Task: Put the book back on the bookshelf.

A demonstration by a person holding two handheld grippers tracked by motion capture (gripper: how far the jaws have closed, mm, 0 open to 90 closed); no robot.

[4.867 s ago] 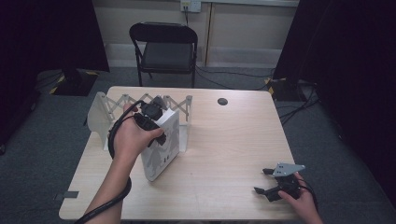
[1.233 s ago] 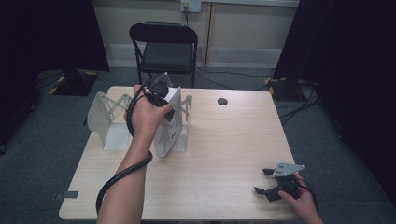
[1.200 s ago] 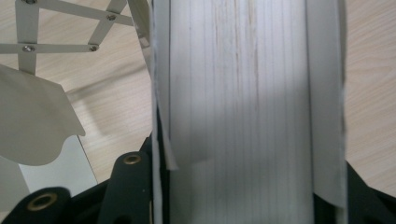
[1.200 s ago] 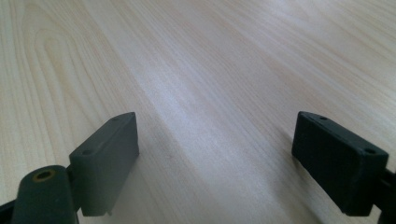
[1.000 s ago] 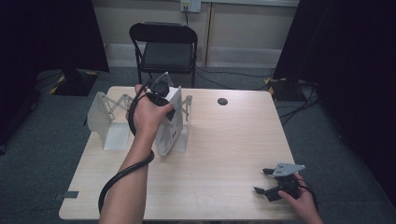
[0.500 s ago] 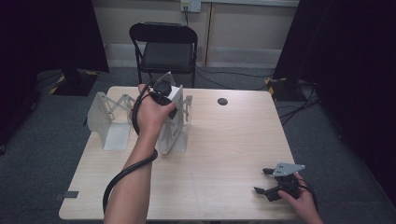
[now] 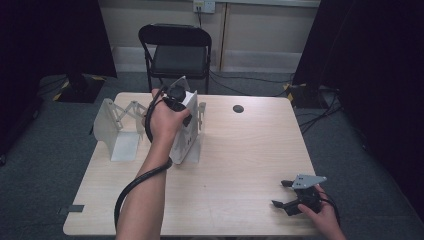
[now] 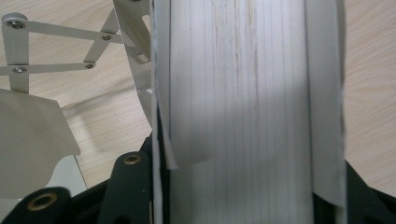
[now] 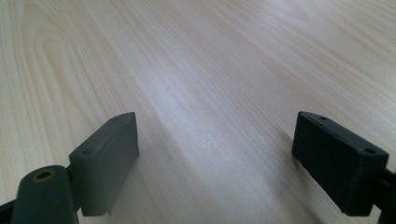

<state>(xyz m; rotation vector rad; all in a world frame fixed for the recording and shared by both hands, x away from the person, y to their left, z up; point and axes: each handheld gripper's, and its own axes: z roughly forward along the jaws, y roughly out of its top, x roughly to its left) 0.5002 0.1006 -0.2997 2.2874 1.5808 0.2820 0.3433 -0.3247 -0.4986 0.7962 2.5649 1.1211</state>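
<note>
White book [image 7: 186, 131] is sitting clamped between our left gripper's [image 7: 176, 101] fingers; our right gripper's [image 7: 291, 194] fingers are standing apart over the bare wooden surface [image 7: 240, 155].

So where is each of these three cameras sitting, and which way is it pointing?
High view: above the near table edge, looking forward and down; both forearms show, the left tongs gripping a white book.
Left gripper view: rides the left tongs, looking along the book's page edges; black jaws at the bottom.
Right gripper view: rides the right tongs, low over bare wood, jaws apart.
Shared: the book and the folding metal rack, in the high and left gripper views.
</note>
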